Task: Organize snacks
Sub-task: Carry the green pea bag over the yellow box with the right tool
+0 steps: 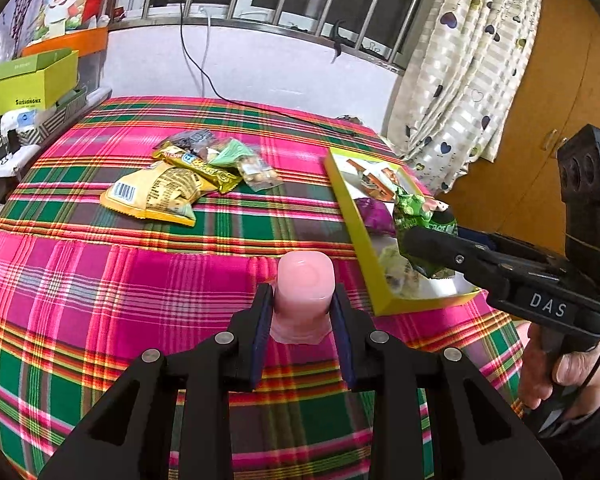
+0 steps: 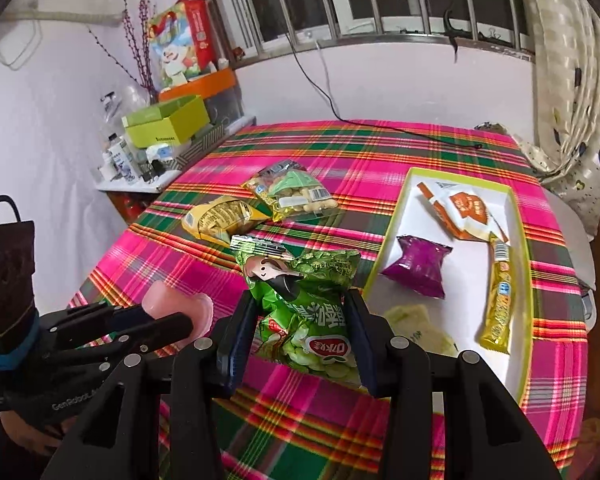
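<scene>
Both jaws clenched: my left gripper grasps a pink jelly cup, my right gripper a green snack bag beside the tray.

The right gripper pinches a green snack bag between its two fingers, holding it above the plaid table just beside the near left edge of a white tray with a green rim. In the tray lie an orange packet, a purple packet, a yellow stick pack and a pale green packet. At lower left the left gripper clamps a pink jelly cup, and further back on the table sits a pile of yellow packets.
</scene>
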Available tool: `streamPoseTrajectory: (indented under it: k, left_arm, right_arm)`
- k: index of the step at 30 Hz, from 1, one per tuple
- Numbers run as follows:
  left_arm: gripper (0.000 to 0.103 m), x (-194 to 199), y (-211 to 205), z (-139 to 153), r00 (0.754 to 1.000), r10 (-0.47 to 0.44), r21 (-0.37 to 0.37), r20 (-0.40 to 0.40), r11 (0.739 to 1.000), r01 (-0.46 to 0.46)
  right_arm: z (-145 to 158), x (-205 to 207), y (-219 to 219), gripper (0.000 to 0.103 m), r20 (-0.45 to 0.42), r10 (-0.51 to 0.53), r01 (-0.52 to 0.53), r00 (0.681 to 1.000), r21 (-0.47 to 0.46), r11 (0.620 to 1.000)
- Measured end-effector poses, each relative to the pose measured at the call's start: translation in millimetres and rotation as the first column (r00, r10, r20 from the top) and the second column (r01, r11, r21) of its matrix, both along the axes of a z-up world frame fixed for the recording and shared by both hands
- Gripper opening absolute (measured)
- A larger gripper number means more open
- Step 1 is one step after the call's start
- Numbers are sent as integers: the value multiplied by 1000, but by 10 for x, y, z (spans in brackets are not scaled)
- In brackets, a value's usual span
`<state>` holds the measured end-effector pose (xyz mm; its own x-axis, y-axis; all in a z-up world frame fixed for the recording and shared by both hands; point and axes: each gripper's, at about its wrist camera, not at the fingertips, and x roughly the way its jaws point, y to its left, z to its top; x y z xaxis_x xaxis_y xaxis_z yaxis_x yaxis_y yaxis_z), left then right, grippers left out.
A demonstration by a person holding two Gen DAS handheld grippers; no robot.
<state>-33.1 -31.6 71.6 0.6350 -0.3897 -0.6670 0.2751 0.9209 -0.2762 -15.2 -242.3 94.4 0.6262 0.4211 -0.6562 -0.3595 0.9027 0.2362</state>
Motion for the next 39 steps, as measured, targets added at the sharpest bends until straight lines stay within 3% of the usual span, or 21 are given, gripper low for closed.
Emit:
streamPoseTrajectory:
  k: [25,39]
  left_arm:
    - [30,2,-229,70,1000,-28,19,-2,999,28]
    - [30,67,-357,81,999,-54,21,-3,998,54]
  right_arm:
    - [-8,-170,-484,42,-3,-85,85,996,41,996]
    - [-106,-125,-927,42,-28,-196,197,980,41,979]
